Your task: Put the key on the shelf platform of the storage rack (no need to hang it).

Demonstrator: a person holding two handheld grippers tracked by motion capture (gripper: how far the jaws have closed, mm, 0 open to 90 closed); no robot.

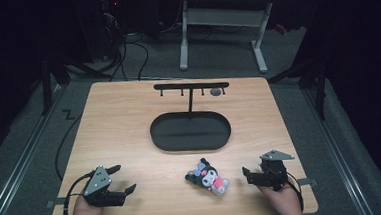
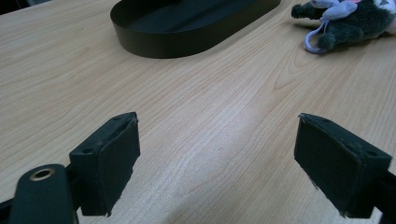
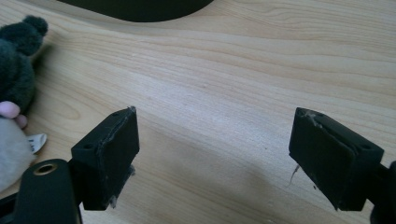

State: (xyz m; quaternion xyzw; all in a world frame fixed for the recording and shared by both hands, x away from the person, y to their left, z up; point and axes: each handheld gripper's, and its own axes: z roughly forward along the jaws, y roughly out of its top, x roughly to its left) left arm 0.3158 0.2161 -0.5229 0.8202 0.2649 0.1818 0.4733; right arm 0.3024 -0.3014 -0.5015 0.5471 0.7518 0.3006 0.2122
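A small plush doll with a dark grey hood, pale face and pink body [image 1: 207, 177] lies on its side near the front edge of the light wooden table [image 1: 129, 121], between the two grippers and closer to the right one, just in front of the black oval tray [image 1: 190, 131] that forms the base of a black T-shaped hanging stand with small hooks [image 1: 191, 87]. The left gripper [image 1: 124, 180] rests low over the table at the near left with its jaws spread wide and nothing between them; in the left gripper view the doll sits well off to the upper right. The right gripper [image 1: 247, 175] points toward the doll from the near right, its jaws also apart and empty, with bare wood between the pads. The doll looks light, soft and squashy, unlikely to slip on felt-like pads or to break; a pinch across its plump body or head should hold best, while a thin lavender cord loop [image 2: 312, 41] near its head looks suited to a hook. The tabletop is smooth and flat. Around it lie grey carpet, loose cables and a white-legged desk [image 1: 220, 15] in a dim room.
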